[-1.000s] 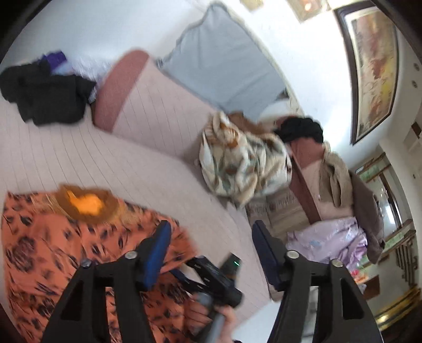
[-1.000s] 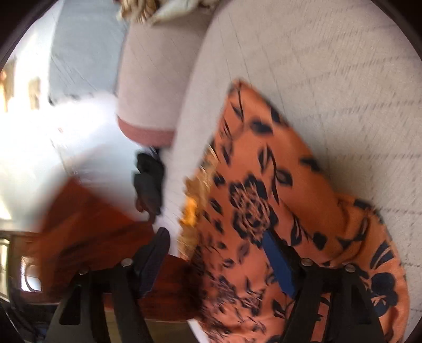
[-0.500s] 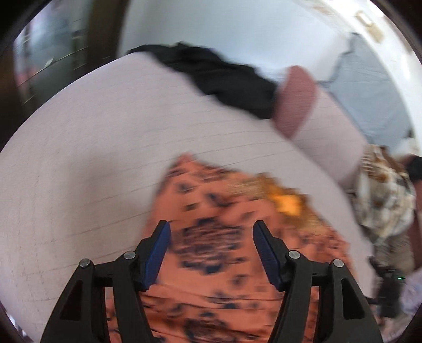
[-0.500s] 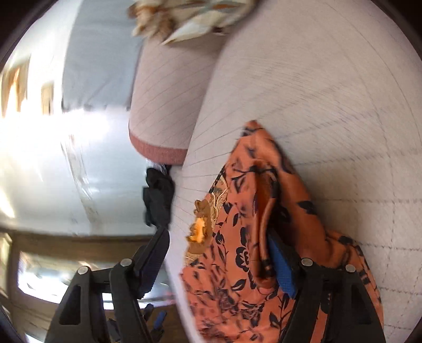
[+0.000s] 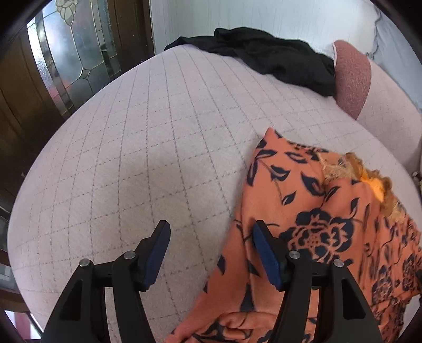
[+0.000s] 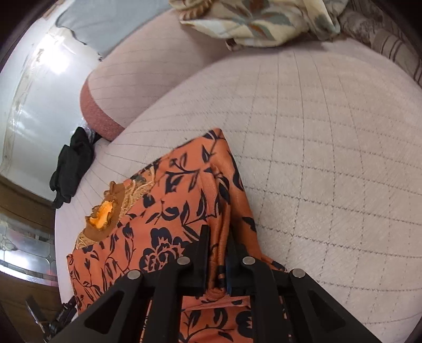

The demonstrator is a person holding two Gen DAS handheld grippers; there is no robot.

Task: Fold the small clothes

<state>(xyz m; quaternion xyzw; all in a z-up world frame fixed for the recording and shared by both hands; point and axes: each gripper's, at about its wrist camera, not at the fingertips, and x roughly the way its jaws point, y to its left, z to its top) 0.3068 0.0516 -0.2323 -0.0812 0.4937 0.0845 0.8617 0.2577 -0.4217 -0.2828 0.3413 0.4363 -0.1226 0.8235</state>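
An orange garment with a black flower print (image 5: 316, 216) lies on the pale quilted bed (image 5: 147, 147); its gold embroidered neckline (image 5: 369, 179) faces the pillows. My left gripper (image 5: 211, 250) is open, low over the bed at the garment's left edge, its right finger over the cloth. My right gripper (image 6: 217, 253) is shut on a raised fold of the same garment (image 6: 184, 190) along its right side. The garment's lower part is hidden behind the grippers.
A black garment (image 5: 271, 58) lies at the bed's far edge; it also shows in the right wrist view (image 6: 71, 163). A pink bolster (image 6: 147, 79) lies behind. A floral cloth pile (image 6: 258, 18) sits beyond it. A wooden door with leaded glass (image 5: 68, 52) stands left.
My left gripper swung from facing the far pile to the garment's left edge and came down close. My right gripper closed on a fold at the garment's right side.
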